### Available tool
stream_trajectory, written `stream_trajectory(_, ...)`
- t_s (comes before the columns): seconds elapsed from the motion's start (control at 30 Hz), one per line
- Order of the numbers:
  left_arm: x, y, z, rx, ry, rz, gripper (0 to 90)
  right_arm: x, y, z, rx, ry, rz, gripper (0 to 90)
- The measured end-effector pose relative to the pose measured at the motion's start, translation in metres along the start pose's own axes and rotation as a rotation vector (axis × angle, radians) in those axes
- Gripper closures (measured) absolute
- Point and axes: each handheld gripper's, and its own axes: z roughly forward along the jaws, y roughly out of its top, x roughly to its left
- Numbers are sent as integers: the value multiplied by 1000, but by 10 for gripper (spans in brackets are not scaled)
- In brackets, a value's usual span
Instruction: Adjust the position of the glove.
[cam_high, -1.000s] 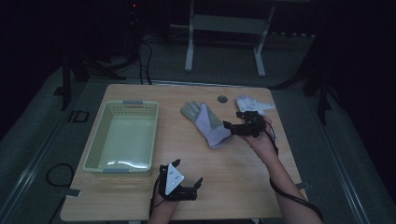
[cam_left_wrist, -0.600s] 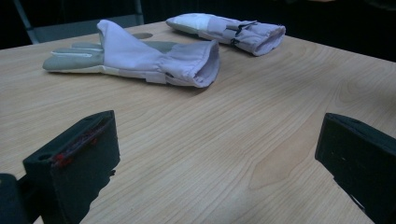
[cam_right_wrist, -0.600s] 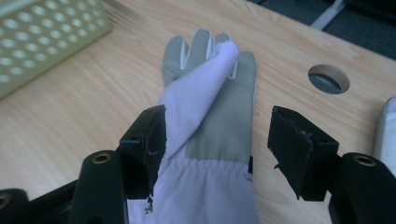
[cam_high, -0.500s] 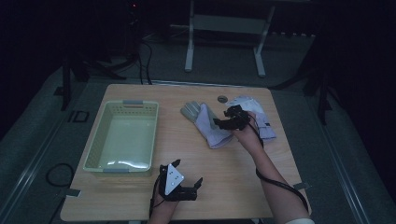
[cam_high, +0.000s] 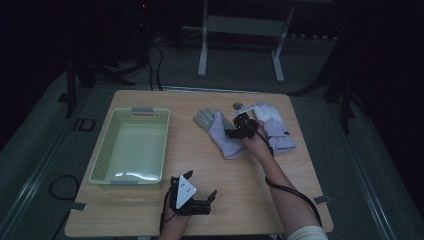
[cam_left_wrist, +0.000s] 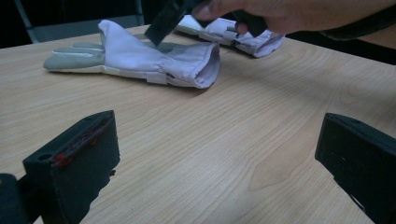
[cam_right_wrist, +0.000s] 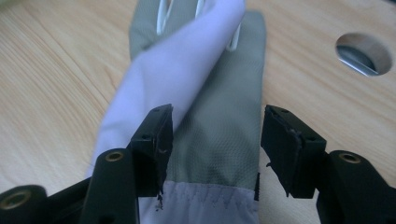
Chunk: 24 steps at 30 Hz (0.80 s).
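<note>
At the near edge of the table (cam_high: 250, 200), my left claw (cam_high: 194, 199) rested with its jaws spread wide and nothing between them. Beyond it to the left stood a pale green basket (cam_high: 131, 147). Farther across, my right claw (cam_right_wrist: 215, 140) hung over the grey-and-white glove (cam_high: 220, 132), its jaws about half open and just closing, the glove's grey palm between them but not gripped. That glove lay flat near the table's middle, one white flap folded over. Just beside my right hand (cam_high: 257, 145) lay a second white glove (cam_high: 272, 127), near the far edge and a round hole (cam_right_wrist: 364, 53) in the table.
</note>
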Motion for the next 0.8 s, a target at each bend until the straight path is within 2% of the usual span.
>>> stream_trajectory(0.13,0,0,0,1,-2,-1,0,2,-7,15,59,5,-33,509)
stream_trajectory(0.2,0,0,0,1,-3,-1,0,2,-7,16,60,9,-36,512)
stream_trajectory(0.23,0,0,0,2,-3,1,0,-1,-8,17,62,31,-9,531)
stream_trajectory(0.33,0,0,0,2,-2,4,0,-3,-10,17,58,45,-5,583)
stream_trajectory(0.4,0,0,0,2,-1,4,0,-3,-10,17,56,44,-6,610)
stream_trajectory(0.43,0,0,0,2,-1,4,0,-2,-9,18,61,39,-6,659)
stream_trajectory(0.5,0,0,0,2,0,4,0,-1,-9,18,65,37,-10,688)
stream_trajectory(0.53,0,0,0,2,0,3,0,1,-7,18,77,24,-18,730)
stream_trajectory(0.63,0,0,0,2,-1,3,0,2,-7,18,78,21,-21,748)
stream_trajectory(0.67,0,0,0,2,-2,3,0,2,-6,17,68,44,18,821)
stream_trajectory(0.7,0,0,0,2,-4,4,0,2,-6,17,68,44,18,821)
stream_trajectory(0.73,0,0,0,2,-8,1,0,1,-6,13,55,54,66,855)
stream_trajectory(0.8,0,0,0,1,-9,0,0,2,-5,11,55,47,84,860)
